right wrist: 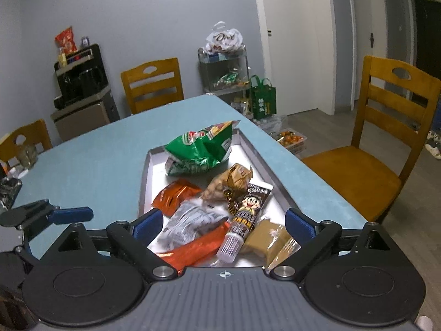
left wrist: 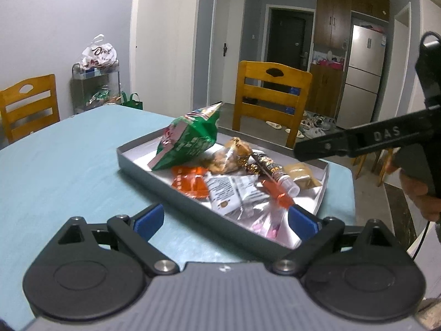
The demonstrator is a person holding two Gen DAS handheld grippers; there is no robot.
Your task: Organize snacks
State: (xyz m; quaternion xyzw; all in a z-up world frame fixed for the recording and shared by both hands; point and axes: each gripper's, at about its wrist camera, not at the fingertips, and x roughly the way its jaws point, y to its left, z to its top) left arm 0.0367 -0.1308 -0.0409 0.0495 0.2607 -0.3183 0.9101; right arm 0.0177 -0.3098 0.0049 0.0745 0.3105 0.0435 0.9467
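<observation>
A shallow grey tray (left wrist: 179, 195) (right wrist: 143, 182) lies on the light blue table and holds several snacks. Among them are a green bag (left wrist: 190, 140) (right wrist: 201, 149), an orange packet (left wrist: 190, 182) (right wrist: 173, 197), silver-white packets (left wrist: 231, 193) (right wrist: 193, 223), a cartoon-printed tube (left wrist: 273, 168) (right wrist: 245, 215) and a tan packet (left wrist: 300, 175) (right wrist: 267, 240). My left gripper (left wrist: 226, 222) is open just before the tray's near wall, with nothing gripped. My right gripper (right wrist: 223, 224) is open above the tray's near end, its pads clear of the snacks. One of its fingers (left wrist: 325, 147) reaches in from the right.
Wooden chairs (left wrist: 271, 96) (right wrist: 386, 143) stand beyond the table edge. A metal rack (right wrist: 223, 71) with bags stands by the wall. A glass (right wrist: 27, 154) sits at the table's far left. A hand (left wrist: 421, 193) holds the right gripper's handle.
</observation>
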